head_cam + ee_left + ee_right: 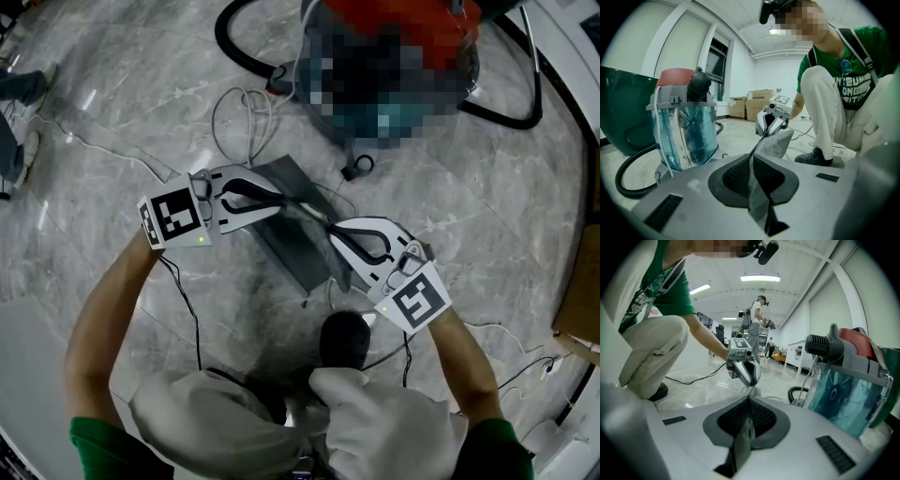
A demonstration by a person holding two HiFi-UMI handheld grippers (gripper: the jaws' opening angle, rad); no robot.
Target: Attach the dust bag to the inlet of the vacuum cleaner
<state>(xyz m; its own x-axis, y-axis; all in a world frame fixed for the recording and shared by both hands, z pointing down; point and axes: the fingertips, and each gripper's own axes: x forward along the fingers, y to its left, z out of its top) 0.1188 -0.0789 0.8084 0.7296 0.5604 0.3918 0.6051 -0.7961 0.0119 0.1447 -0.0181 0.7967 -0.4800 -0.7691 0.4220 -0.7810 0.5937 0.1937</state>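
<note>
The left gripper (752, 158) is pressed together on one edge of the grey dust bag (292, 246). The right gripper (749, 400) pinches the opposite edge. The bag is stretched between them over the floor (122, 103), in front of the vacuum cleaner (417, 23) and apart from it. A black hose (236, 49) curves beside the vacuum cleaner.

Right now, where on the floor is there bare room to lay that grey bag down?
Bare marble floor lies left of the left gripper, up to the white cable loop, and right of the right gripper, below the black hose. It is crowded just before the vacuum cleaner, around the held dust bag.
</note>
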